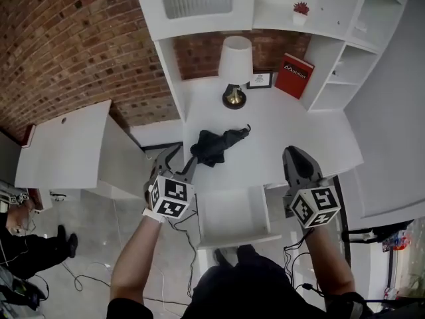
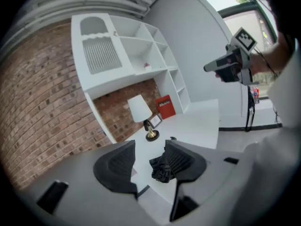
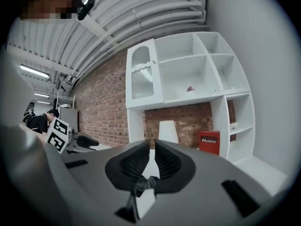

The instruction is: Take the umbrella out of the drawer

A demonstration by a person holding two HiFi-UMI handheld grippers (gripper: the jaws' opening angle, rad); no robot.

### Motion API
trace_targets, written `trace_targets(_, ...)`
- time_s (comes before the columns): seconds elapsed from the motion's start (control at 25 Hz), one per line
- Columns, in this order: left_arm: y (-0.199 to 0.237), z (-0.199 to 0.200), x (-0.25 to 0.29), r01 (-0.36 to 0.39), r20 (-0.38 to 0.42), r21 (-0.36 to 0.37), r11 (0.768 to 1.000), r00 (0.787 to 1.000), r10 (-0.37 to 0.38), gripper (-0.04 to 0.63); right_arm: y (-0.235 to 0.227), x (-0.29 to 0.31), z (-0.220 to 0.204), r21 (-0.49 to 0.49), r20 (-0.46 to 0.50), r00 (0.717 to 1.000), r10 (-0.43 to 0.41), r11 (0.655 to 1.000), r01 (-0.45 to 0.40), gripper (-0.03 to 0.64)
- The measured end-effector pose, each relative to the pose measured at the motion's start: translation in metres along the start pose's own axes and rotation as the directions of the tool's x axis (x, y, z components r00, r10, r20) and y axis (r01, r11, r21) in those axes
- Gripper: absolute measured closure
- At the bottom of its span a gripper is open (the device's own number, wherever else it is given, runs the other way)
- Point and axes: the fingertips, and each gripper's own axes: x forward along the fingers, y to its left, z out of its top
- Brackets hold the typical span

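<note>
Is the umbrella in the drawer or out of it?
Out. The black umbrella lies folded on the white desk, beyond the pulled-out drawer, which looks empty.

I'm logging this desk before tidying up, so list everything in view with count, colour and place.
desk: 1, white, against the brick wall
drawer: 1, white, pulled open at desk's front
umbrella: 1, black, lying on the desk behind the drawer
shelf unit: 1, white, above desk
lamp: 1, white shade, desk's back
picture frame: 1, dark, right of lamp
book: 1, red, desk's back right
potted plant: 1, red flowers, upper shelf
cables: several, dark, floor
left gripper: 1, grey, jaws apart, empty
right gripper: 1, grey, jaws nearly together, empty
</note>
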Motion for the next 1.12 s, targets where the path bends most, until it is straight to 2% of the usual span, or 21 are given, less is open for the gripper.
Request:
trace_targets(0.12,0.021,0.028,-0.055,-0.087,0.111,-0.047,0.995,0.99,0.092,0.444,0.025,-0.012,0.023,-0.023,0.05,0.999,0.006,1.0,-0.005,0.597)
trace_targets(0.24,0.036,0.053,-0.102,-0.151,0.214,-0.102,0.983,0.962,0.169,0.468,0.05,-0.025,0.044,-0.051,0.101,0.995,0.017,0.999,-0.012,0.597)
trace_targets(0.36,0.042,0.071,-0.139,-0.168,0.298,-0.174,0.97,0.93,0.214,0.495,0.071,-0.038,0.057,-0.082,0.139,0.99,0.026,0.997,-0.015,0.597)
trace_targets(0.52,0.045,0.09,-0.174,-0.124,0.39,-0.301,0.946,0.889,0.241,0.54,0.091,-0.055,0.071,-0.135,0.175,0.984,0.035,0.991,-0.012,0.597)
trace_targets(0.68,0.039,0.107,-0.195,-0.054,0.455,-0.378,0.924,0.859,0.236,0.568,0.103,-0.068,0.085,-0.153,0.206,0.978,0.033,0.988,-0.001,0.597)
trace_targets(0.88,0.031,0.116,-0.204,-0.013,0.482,-0.426,0.905,0.843,0.239,0.568,0.114,-0.074,0.1,-0.185,0.23,0.972,0.044,0.983,-0.001,0.597)
trace_targets(1.12,0.031,0.11,-0.207,0.002,0.481,-0.484,0.875,0.836,0.264,0.568,0.112,-0.077,0.103,-0.209,0.241,0.969,0.055,0.978,-0.003,0.597)
